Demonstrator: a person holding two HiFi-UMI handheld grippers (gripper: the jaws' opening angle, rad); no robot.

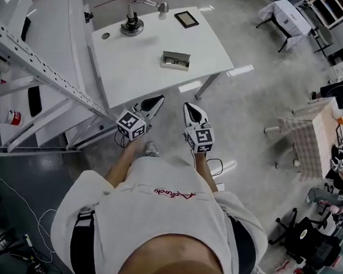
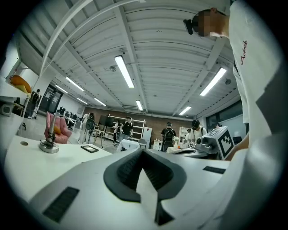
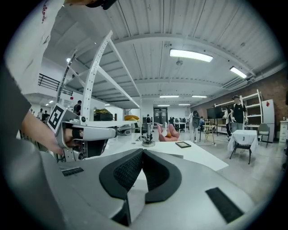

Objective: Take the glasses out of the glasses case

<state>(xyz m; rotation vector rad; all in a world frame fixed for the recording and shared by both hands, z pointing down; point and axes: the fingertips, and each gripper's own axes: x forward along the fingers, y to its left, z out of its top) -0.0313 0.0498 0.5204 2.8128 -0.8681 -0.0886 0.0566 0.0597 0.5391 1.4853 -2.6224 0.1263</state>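
Both pairs of jaws are closed on nothing, left gripper (image 1: 157,98) and right gripper (image 1: 188,107) side by side, short of the table (image 1: 139,63). The case (image 1: 177,54) lies open well ahead of the jaws, glasses (image 1: 172,61) seemingly inside. Best to open the jaws only above it, pin the case with one and pinch the frame gently with the other.

Red script (image 1: 174,193) on white shirt (image 1: 153,220), unreadable; nothing else legible.

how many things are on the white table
3: case mid-table, stand far left, black pad at the far edge; a round spot by the stand may be a hole.
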